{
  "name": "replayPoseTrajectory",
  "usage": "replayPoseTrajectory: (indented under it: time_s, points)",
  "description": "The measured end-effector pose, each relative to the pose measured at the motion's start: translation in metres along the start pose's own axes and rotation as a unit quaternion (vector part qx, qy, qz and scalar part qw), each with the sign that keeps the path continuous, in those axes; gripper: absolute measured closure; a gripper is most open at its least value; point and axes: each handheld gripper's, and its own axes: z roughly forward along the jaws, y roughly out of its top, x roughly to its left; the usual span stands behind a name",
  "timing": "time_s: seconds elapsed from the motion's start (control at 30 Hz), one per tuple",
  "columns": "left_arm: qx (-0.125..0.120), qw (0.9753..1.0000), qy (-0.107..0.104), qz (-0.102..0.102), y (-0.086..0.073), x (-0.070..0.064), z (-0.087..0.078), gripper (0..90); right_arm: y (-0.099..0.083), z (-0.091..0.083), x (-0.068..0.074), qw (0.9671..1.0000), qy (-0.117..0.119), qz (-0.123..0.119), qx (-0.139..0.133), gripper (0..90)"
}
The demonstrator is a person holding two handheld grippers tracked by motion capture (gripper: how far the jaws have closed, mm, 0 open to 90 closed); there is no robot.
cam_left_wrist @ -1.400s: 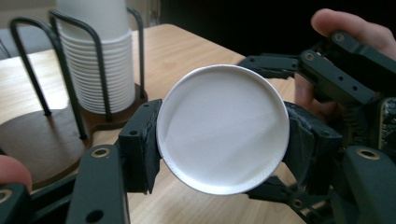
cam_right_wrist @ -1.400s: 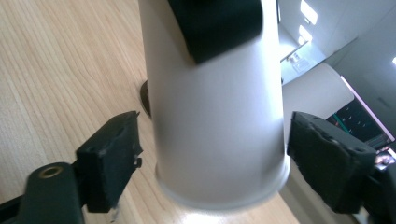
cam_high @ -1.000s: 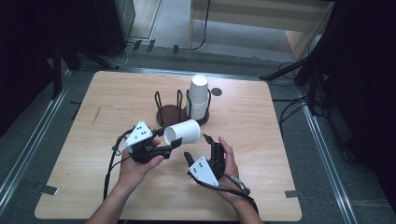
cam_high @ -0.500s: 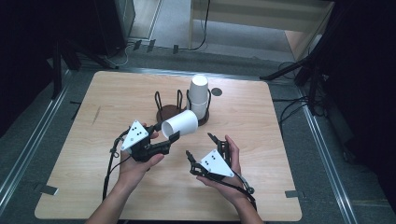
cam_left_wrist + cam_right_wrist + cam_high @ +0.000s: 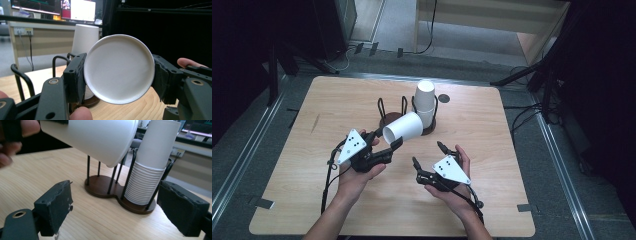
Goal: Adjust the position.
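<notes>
The left gripper (image 5: 388, 144) pinched a white paper cup (image 5: 403, 126) on its side near the cup holder (image 5: 398, 116); the right gripper (image 5: 428, 161) hovered, jaws spread.

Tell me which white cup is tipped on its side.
The cup clamped in the left hand-held gripper; the other cups stand upright, stacked in the holder.

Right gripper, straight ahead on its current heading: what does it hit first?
Probably the dark wooden cup holder with its stack of white paper cups, centred between the open right gripper jaws. The held white paper cup looks above that line; depth is uncertain.
</notes>
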Motion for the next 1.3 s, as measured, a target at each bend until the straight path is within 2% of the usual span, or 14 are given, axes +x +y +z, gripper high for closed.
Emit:
replayPoseTrajectory:
  time_s: [0.07, 0.2, 0.33, 0.4, 0.6, 0.8, 0.83, 0.93, 0.97, 1.07, 1.13, 1.17, 1.27, 1.3]
  points:
    - [-0.001, 1.0000, -0.003, 0.001, 0.000, 0.000, 0.000, 36.4, 0.001, 0.000, -0.001, 0.9999, 0.005, 0.012, -0.002, 12.8]
    - [-0.008, 0.9999, -0.010, 0.011, -0.001, -0.002, 0.001, 36.4, 0.003, -0.002, -0.004, 0.9966, 0.021, 0.080, -0.008, 13.1]
    - [-0.017, 0.9996, -0.020, 0.009, -0.001, -0.002, 0.001, 36.4, 0.004, -0.003, -0.005, 0.9936, 0.026, 0.110, -0.007, 13.1]
    - [-0.030, 0.9994, -0.019, 0.004, -0.003, -0.001, 0.001, 36.4, 0.006, -0.004, -0.006, 0.9886, 0.035, 0.146, -0.011, 13.2]
    - [-0.034, 0.9993, -0.013, -0.006, -0.007, 0.002, 0.002, 36.4, 0.012, -0.009, -0.008, 0.9809, 0.025, 0.192, -0.011, 15.8]
    - [-0.049, 0.9986, -0.017, 0.004, -0.006, 0.000, 0.002, 36.4, 0.023, -0.011, -0.008, 0.9698, 0.028, 0.242, -0.009, 5.3]
    - [-0.049, 0.9986, -0.017, 0.004, -0.006, 0.000, 0.002, 36.4, 0.023, -0.011, -0.008, 0.9698, 0.028, 0.242, -0.009, 5.3]
    - [-0.054, 0.9982, -0.023, 0.009, -0.007, -0.002, 0.004, 36.4, 0.024, -0.008, 0.000, 0.9597, 0.022, 0.280, -0.015, 0.8]
    - [-0.054, 0.9982, -0.023, 0.009, -0.007, -0.002, 0.004, 36.4, 0.024, -0.008, 0.000, 0.9597, 0.022, 0.280, -0.015, 0.8]
    - [-0.056, 0.9981, -0.025, 0.010, -0.008, -0.002, 0.004, 36.3, 0.023, -0.006, 0.004, 0.9535, 0.023, 0.300, -0.020, 0.8]
    - [-0.057, 0.9980, -0.024, 0.010, -0.008, -0.002, 0.004, 36.3, 0.023, -0.005, 0.007, 0.9469, 0.025, 0.320, -0.026, 0.8]
    - [-0.057, 0.9980, -0.024, 0.010, -0.008, -0.002, 0.004, 36.3, 0.023, -0.005, 0.007, 0.9469, 0.025, 0.320, -0.026, 0.8]
    - [-0.059, 0.9979, -0.023, 0.008, -0.008, -0.001, 0.004, 36.4, 0.022, -0.005, 0.009, 0.9356, 0.020, 0.351, -0.028, 0.8]
    - [-0.060, 0.9979, -0.022, 0.008, -0.008, -0.001, 0.004, 36.4, 0.022, -0.004, 0.010, 0.9260, 0.016, 0.376, -0.029, 0.8]
